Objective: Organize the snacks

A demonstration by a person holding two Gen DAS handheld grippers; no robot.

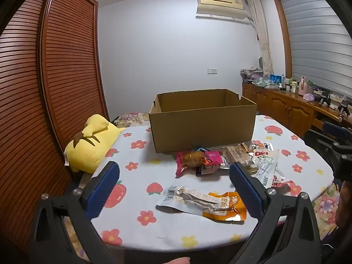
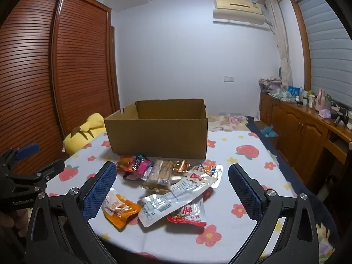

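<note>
Right now, step: you hold both grippers above the floral tablecloth (image 1: 154, 231) with no snack picked yet, so judge this the first pick.
Left gripper (image 1: 175, 179): jaws spread wide, nothing between the pads.
Right gripper (image 2: 172, 179): jaws spread wide too, empty.
Orange-and-silver pouch (image 1: 204, 202): lies flat just ahead of your left gripper, slightly toward its right finger, apart from the pile.
Its long axis: runs across your left gripper's view, barcode end to the left, orange end to the right.
Grip advice: turn your wrist so the pads close across the pouch's short width, and pinch an edge rather than press flat.
White long packet (image 2: 180, 194): between your right fingers, slanting far-right to near-left, atop a red packet (image 2: 191, 215).
Cardboard box (image 1: 202, 123): open, beyond the pile, straight ahead of both grippers.
</note>
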